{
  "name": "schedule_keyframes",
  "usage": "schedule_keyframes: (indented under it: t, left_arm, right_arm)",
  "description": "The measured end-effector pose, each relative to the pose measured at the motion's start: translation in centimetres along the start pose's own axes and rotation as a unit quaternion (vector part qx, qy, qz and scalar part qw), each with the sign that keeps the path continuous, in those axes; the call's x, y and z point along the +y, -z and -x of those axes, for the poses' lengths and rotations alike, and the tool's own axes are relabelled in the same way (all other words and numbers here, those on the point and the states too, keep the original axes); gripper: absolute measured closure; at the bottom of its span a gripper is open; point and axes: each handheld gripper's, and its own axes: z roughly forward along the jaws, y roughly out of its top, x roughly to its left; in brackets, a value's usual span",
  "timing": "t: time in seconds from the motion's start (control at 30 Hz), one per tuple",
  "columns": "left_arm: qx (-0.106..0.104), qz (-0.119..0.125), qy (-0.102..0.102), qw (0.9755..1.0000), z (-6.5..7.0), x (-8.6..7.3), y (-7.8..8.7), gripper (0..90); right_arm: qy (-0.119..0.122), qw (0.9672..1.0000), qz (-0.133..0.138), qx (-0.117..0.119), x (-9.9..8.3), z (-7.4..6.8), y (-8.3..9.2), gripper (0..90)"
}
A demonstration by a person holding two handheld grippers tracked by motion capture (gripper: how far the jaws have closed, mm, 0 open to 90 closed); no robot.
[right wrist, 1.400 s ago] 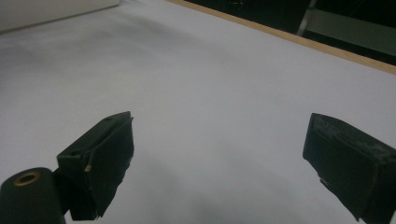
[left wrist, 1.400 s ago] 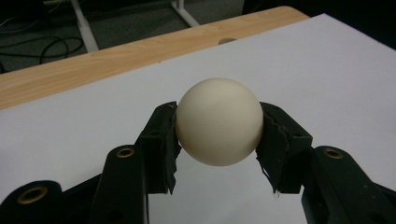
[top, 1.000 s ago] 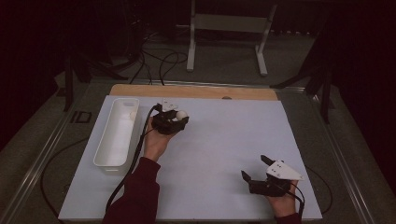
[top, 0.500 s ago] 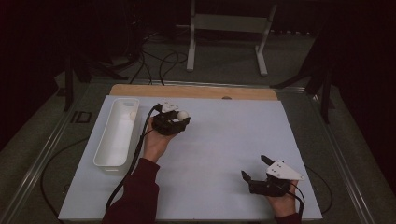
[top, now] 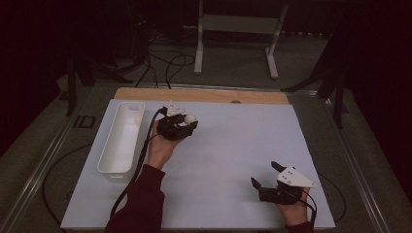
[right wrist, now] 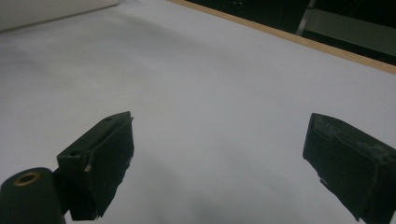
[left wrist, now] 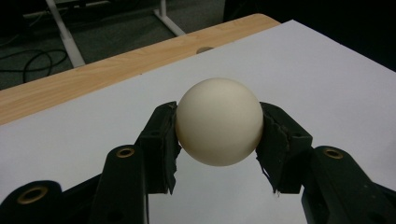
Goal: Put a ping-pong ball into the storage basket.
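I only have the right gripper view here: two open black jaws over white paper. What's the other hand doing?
Observer: The left gripper is shut on a white ball.
Operator: Is there anywhere to put it?
Observer: A white bin lies along the paper's left edge, beside that hand.
Operator: Is the bin empty?
Observer: No, another white ball sits at its far end.
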Motion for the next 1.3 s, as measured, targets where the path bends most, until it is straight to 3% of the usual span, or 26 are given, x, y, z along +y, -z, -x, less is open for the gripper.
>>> schedule_keyframes:
  t: [0.63, 1.3]
  left_arm:
    - [-0.011, 0.011, -0.017, 0.9997, 0.6, 0.9, 1.6, 51.5]
    - [-0.023, 0.026, -0.015, 0.9993, 0.7, 1.5, 3.5, 51.5]
  right_arm:
    - [0.000, 1.0000, -0.001, 0.001, 0.0, 0.0, 0.0, 8.5]
    - [0.000, 1.0000, 0.000, 0.000, 0.0, 0.0, 0.0, 8.5]
